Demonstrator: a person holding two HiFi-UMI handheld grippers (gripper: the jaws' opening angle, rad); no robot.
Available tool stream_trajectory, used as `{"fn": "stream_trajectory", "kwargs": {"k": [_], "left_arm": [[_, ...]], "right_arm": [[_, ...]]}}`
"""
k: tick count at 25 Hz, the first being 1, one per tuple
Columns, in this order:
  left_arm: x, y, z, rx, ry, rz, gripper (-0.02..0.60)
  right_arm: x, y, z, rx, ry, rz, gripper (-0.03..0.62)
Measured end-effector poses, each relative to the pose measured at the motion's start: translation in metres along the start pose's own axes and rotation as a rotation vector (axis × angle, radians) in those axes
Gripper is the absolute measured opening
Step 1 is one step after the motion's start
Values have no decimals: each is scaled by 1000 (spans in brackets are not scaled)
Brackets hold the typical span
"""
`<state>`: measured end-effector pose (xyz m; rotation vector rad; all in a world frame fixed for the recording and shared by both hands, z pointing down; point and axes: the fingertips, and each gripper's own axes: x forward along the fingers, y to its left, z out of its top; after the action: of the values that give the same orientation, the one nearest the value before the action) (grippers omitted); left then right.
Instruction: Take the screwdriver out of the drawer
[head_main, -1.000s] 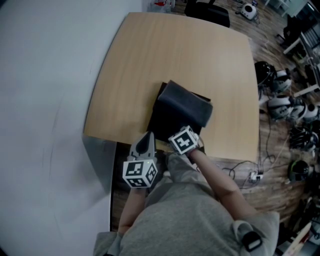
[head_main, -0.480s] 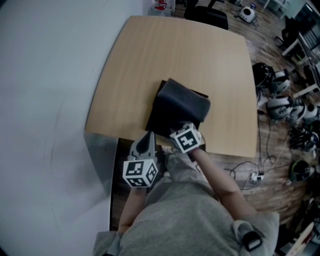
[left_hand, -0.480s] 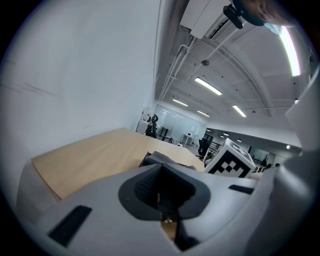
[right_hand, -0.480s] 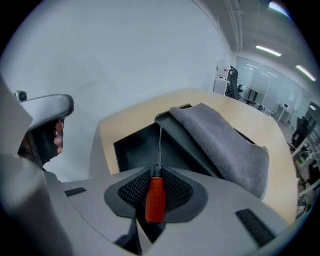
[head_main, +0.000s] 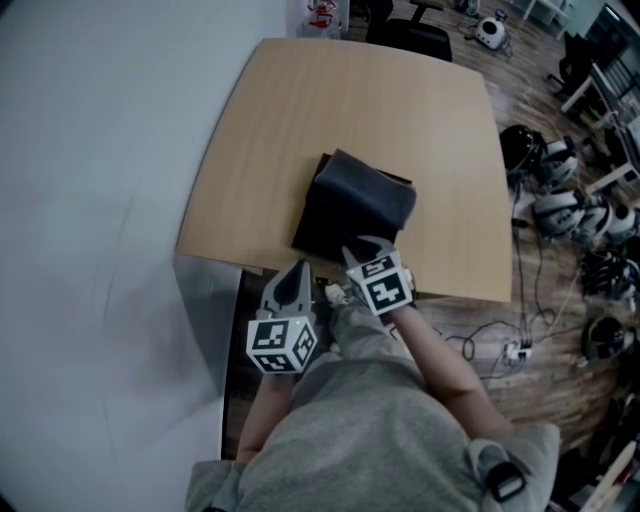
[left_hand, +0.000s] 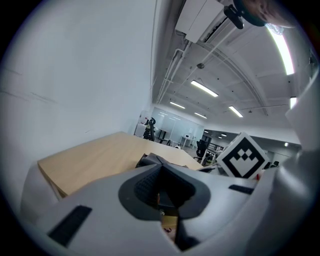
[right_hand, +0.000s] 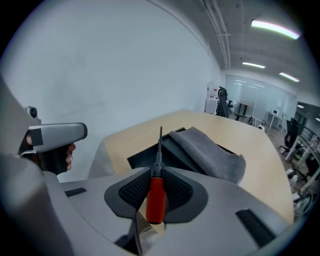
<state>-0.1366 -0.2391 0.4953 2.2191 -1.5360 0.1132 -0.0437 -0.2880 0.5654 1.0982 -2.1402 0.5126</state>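
A screwdriver (right_hand: 156, 195) with a red handle and a thin dark shaft sits between the pads of my right gripper (right_hand: 156, 189), shaft pointing away from me. That gripper is shut on the handle. In the head view my right gripper (head_main: 362, 250) hovers over the near edge of the wooden table (head_main: 270, 150), and its marker cube hides the screwdriver. My left gripper (head_main: 290, 285) hangs just off the table's near edge, jaws together with nothing seen between them (left_hand: 160, 196). I cannot make out the drawer itself; my arms and body cover that spot.
A folded grey cloth (head_main: 362, 195) lies on a black mat (head_main: 312, 235) near the table's front edge, just beyond my right gripper. A white wall (head_main: 90, 200) is to the left. Cables and equipment (head_main: 570, 210) litter the floor on the right.
My right gripper has risen from below the table's near edge to over it, carrying the screwdriver. The left gripper has barely shifted in the view.
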Motion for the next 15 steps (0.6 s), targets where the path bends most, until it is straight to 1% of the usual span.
{"fn": "stream_trajectory", "kwargs": {"k": [6, 12, 15], "left_arm": [[-19, -15, -2, 15, -18, -21, 0], [-36, -27, -11, 27, -22, -32, 0], [-44, -31, -17, 35, -20, -33, 0]], "right_arm": [[-40, 6, 4, 27, -122, -40, 81], [-73, 13, -2, 50, -237, -67, 81], [-87, 21, -7, 74, -270, -65, 81]]}}
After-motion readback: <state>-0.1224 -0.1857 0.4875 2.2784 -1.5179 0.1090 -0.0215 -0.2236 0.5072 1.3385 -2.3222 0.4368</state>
